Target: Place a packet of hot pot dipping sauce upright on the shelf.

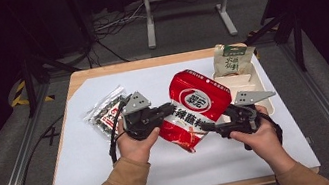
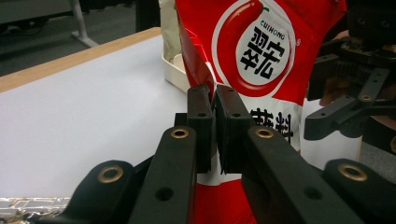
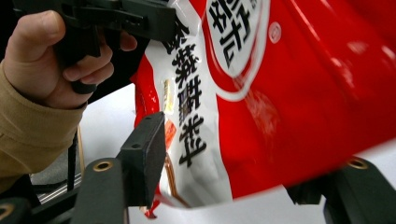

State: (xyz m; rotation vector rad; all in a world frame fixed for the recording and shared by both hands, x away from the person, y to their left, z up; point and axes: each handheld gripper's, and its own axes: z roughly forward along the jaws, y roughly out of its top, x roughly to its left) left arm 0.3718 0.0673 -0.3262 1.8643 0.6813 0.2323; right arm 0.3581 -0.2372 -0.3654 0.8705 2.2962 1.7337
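Note:
A red and white snack bag (image 1: 199, 99) with a chilli logo is held up, tilted, above the middle of the white table mat (image 1: 86, 151). My left gripper (image 1: 170, 107) is shut on the bag's left edge; in the left gripper view its jaws (image 2: 215, 100) pinch the thin film of the bag (image 2: 266, 42). My right gripper (image 1: 206, 127) reaches in from the right at the bag's lower end. Seen from the right gripper view, it (image 3: 243, 158) stands open, and the bag (image 3: 289, 93) hangs between the jaws and covers the right one. The left pad sits beside the bag's edge.
A clear packet of dark snacks (image 1: 105, 113) lies left of my left hand. A green and beige pouch (image 1: 233, 59) leans at the back right, above a white tray (image 1: 254, 92). The wooden table edge (image 1: 147, 63) runs along the back.

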